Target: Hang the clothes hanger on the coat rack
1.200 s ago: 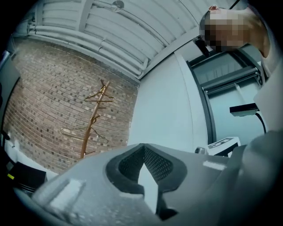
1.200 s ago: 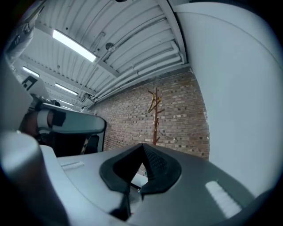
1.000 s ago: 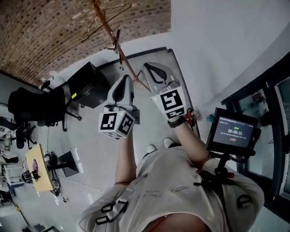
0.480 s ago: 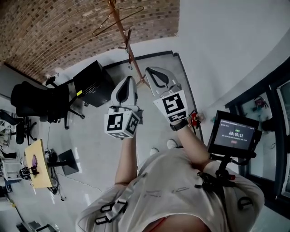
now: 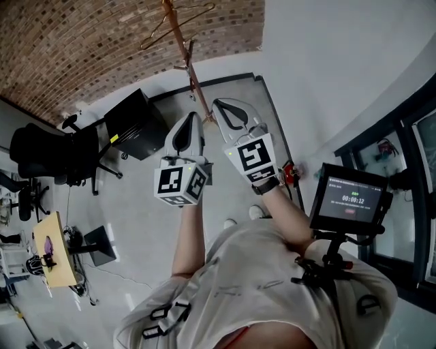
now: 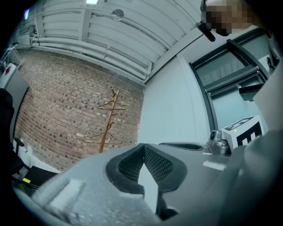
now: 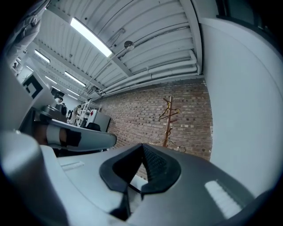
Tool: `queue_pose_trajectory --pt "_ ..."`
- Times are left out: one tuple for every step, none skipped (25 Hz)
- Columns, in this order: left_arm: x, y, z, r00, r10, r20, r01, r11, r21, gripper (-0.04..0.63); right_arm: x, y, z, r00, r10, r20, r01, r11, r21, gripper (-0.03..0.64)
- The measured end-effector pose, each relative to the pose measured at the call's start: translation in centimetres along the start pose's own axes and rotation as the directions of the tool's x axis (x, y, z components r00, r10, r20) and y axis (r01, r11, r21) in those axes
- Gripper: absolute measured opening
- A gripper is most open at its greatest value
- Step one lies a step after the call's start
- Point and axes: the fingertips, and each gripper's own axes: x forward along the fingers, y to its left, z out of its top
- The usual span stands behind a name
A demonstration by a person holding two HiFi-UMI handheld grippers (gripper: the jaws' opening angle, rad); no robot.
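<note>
A wooden coat rack (image 5: 193, 75) stands before the brick wall, with thin metal hangers (image 5: 178, 19) on its upper pegs. In the left gripper view the coat rack (image 6: 107, 126) carries a hanger (image 6: 112, 106) high up and another lower down (image 6: 101, 137). It shows again in the right gripper view as the coat rack (image 7: 168, 120), far off. My left gripper (image 5: 192, 120) and right gripper (image 5: 219, 106) are held side by side, pointing at the rack's lower part. Both are shut and hold nothing: left gripper (image 6: 142, 148), right gripper (image 7: 142, 148).
A black cabinet (image 5: 133, 125) stands left of the rack and a black office chair (image 5: 53, 153) further left. A small wooden table (image 5: 57, 249) is at the lower left. A white wall (image 5: 327, 61) runs on the right, and a chest-mounted screen (image 5: 350, 199) sits near my right arm.
Both grippers have lifted slightly and edged closer to the rack's pole. Their jaws stay closed and empty.
</note>
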Motion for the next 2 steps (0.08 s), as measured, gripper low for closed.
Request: queue_pose_trajectory --pt "0.13 -0.01 -0.04 1.000 -0.002 0.002 0.002 1.000 -0.001 0.000 0.01 -0.23 -0.04 1.000 -0.006 0.000 0.006 1.000 -0.004 0.006" --pt "0.27 -0.04 -0.09 1.000 -0.004 0.003 0.005 1.000 -0.002 0.000 0.03 -0.46 -0.08 1.000 -0.012 0.000 0.012 1.000 -0.008 0.006"
